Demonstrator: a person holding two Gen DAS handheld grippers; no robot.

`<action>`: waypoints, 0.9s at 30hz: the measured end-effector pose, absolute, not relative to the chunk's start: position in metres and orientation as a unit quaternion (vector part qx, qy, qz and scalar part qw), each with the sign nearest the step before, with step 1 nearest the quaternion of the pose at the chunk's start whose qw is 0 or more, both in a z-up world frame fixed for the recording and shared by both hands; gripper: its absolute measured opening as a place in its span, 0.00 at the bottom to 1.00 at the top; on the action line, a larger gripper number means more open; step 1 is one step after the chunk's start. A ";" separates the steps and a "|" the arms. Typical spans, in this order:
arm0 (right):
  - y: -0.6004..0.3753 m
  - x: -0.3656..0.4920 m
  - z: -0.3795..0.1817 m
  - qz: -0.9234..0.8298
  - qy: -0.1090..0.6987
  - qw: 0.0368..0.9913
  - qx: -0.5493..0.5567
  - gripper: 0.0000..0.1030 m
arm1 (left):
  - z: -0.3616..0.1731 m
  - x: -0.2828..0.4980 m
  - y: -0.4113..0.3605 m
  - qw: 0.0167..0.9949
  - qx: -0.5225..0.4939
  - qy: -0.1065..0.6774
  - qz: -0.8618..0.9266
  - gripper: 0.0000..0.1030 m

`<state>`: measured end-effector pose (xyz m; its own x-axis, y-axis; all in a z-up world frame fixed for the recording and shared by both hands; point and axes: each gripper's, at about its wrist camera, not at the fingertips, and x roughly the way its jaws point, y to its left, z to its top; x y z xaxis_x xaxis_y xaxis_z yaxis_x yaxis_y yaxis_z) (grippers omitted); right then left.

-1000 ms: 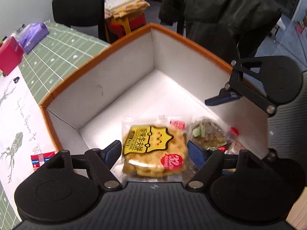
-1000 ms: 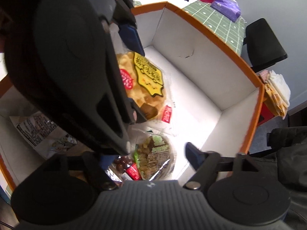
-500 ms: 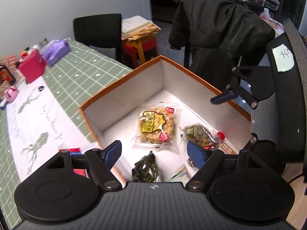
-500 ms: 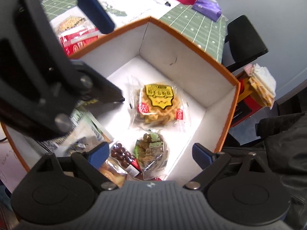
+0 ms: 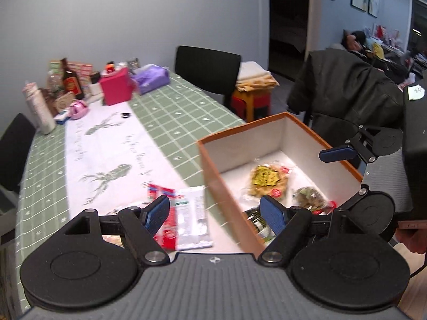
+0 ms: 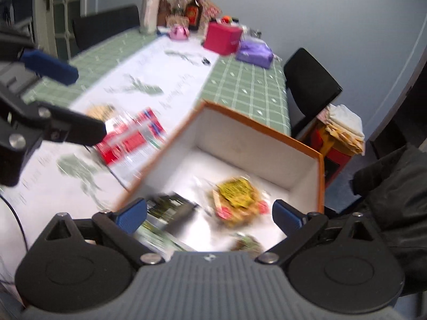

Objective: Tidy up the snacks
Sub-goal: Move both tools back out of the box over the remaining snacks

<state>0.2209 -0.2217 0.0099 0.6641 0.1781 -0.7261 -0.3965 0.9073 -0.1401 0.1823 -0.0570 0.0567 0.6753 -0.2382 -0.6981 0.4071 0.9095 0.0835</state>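
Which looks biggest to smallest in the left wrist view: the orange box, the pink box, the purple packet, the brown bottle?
1. Orange box, nearest the camera
2. Pink box
3. Purple packet
4. Brown bottle

The last two look close; both are far off, so that order is unsure.

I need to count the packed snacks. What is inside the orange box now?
Inside the orange box lie a yellow-labelled waffle pack, a small nut pack and a dark green pack. The hand-held gripper bodies cover the near corner, so more may lie there.
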 end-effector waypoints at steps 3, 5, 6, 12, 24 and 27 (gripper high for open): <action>-0.198 0.208 0.017 0.169 0.351 0.912 -0.130 0.97 | 0.055 0.172 -0.038 0.916 0.108 0.352 -0.163 0.88; -0.184 0.200 0.019 0.183 0.338 0.915 -0.120 0.97 | 0.053 0.164 -0.024 0.921 0.100 0.346 -0.148 0.88; -0.177 0.197 0.018 0.186 0.333 0.917 -0.116 0.97 | 0.052 0.162 -0.018 0.923 0.095 0.345 -0.139 0.88; -0.146 0.185 0.003 0.178 0.313 0.929 -0.090 0.97 | 0.036 0.154 0.027 0.933 0.056 0.346 -0.079 0.88; -0.113 0.181 -0.040 0.158 0.320 0.933 -0.053 0.97 | -0.009 0.143 0.079 0.939 -0.009 0.341 -0.041 0.88; -0.110 0.184 -0.049 0.151 0.321 0.934 -0.047 0.97 | -0.018 0.143 0.085 0.939 -0.018 0.340 -0.040 0.89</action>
